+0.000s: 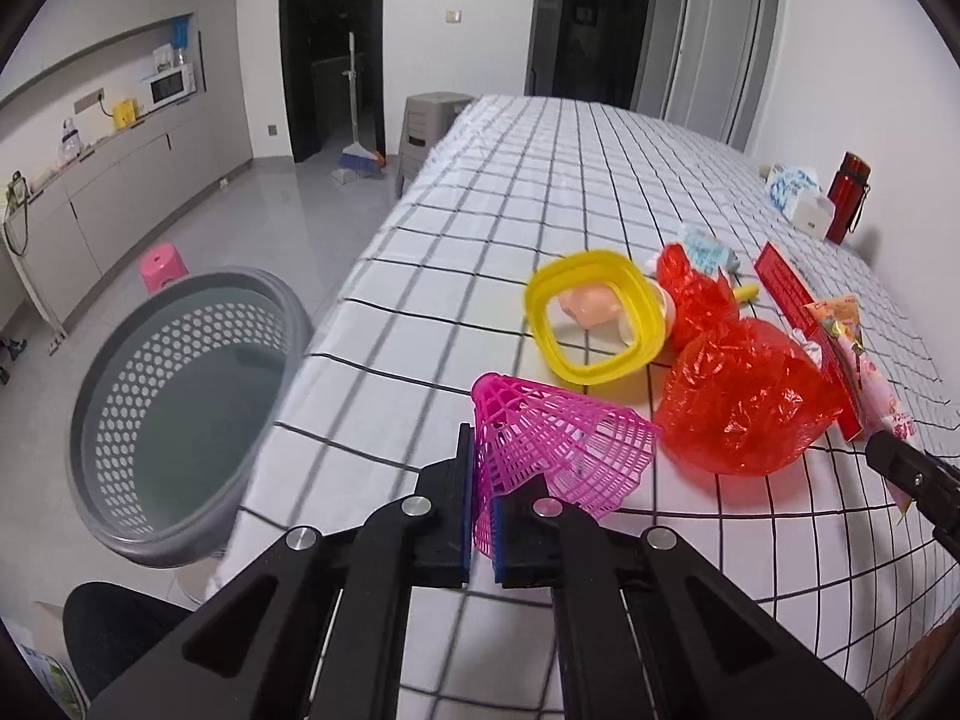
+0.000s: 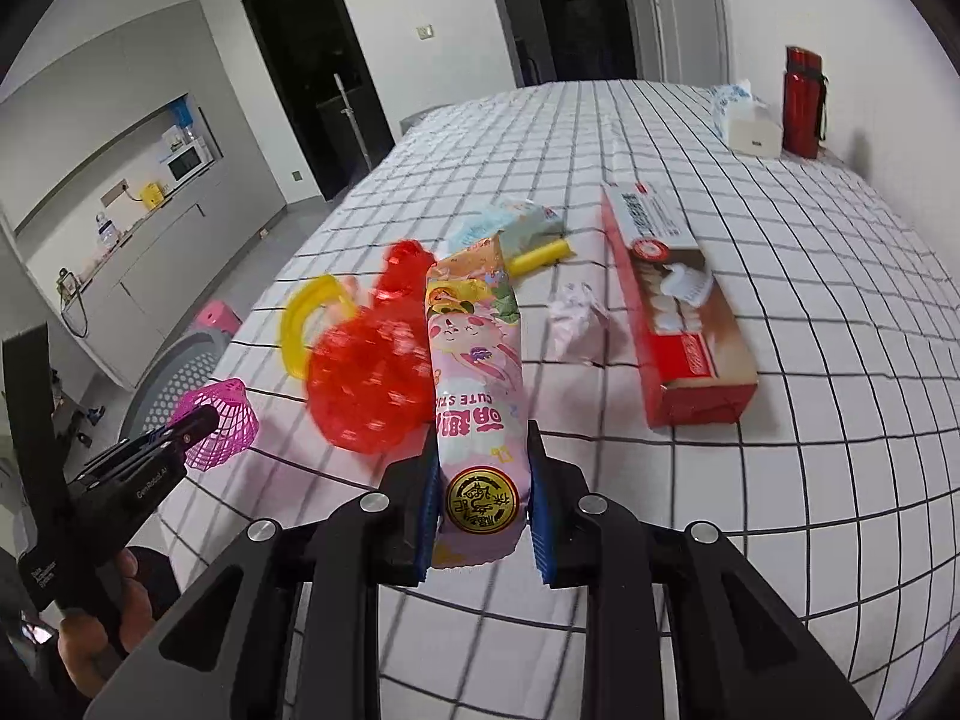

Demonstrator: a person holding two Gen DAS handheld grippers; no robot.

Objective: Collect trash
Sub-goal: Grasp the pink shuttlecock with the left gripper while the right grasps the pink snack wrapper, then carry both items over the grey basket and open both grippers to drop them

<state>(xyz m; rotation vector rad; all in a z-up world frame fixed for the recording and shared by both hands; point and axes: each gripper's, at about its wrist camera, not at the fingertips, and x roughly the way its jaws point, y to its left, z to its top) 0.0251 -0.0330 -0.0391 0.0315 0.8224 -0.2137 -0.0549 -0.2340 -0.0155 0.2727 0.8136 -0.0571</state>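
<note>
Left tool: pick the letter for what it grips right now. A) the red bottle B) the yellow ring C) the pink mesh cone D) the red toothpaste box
C: in the left wrist view the left tool is pinched shut on the edge of the pink mesh cone, while the yellow ring lies apart on the table.

the pink snack packet point(image 2: 477, 396) is covering part of the red mesh bag point(image 2: 366, 384) just left of the right jaws, and the pink net cone's point(image 1: 540, 450) near end is disappearing between the left jaws
</note>
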